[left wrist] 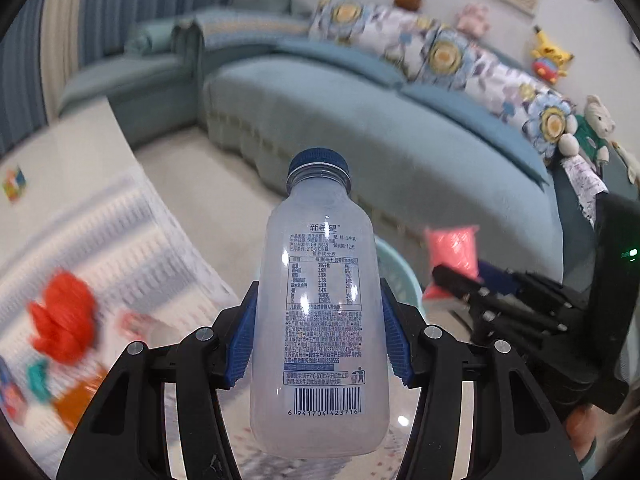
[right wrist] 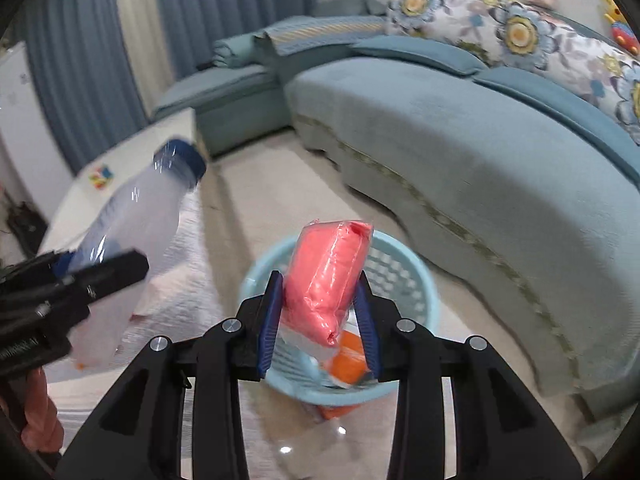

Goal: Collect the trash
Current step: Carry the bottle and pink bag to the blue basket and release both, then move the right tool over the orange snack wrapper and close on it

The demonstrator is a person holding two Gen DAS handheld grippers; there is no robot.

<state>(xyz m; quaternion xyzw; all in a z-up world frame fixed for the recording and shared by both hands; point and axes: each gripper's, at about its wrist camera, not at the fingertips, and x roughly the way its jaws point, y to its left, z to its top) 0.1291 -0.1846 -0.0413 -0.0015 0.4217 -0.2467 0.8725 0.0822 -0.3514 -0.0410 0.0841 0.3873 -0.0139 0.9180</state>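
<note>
My left gripper [left wrist: 318, 328] is shut on an empty translucent plastic bottle [left wrist: 320, 312] with a blue cap, held upright in the air. The bottle also shows in the right wrist view [right wrist: 132, 232], at the left, blurred. My right gripper [right wrist: 320, 312] is shut on a pink plastic packet [right wrist: 328, 276] and holds it above a light blue basket [right wrist: 408, 268] on the floor. The basket holds an orange wrapper [right wrist: 352, 360]. In the left wrist view the pink packet [left wrist: 454, 250] and right gripper [left wrist: 460, 280] are at the right, and the basket rim [left wrist: 400, 272] peeks from behind the bottle.
A blue sofa [right wrist: 460, 128] with floral cushions [left wrist: 460, 56] and plush toys curves behind the basket. A table with a white cloth [left wrist: 100, 224] at the left carries a red object [left wrist: 64, 324], small coloured items and a puzzle cube [left wrist: 14, 184]. Blue curtains [right wrist: 80, 40] hang behind.
</note>
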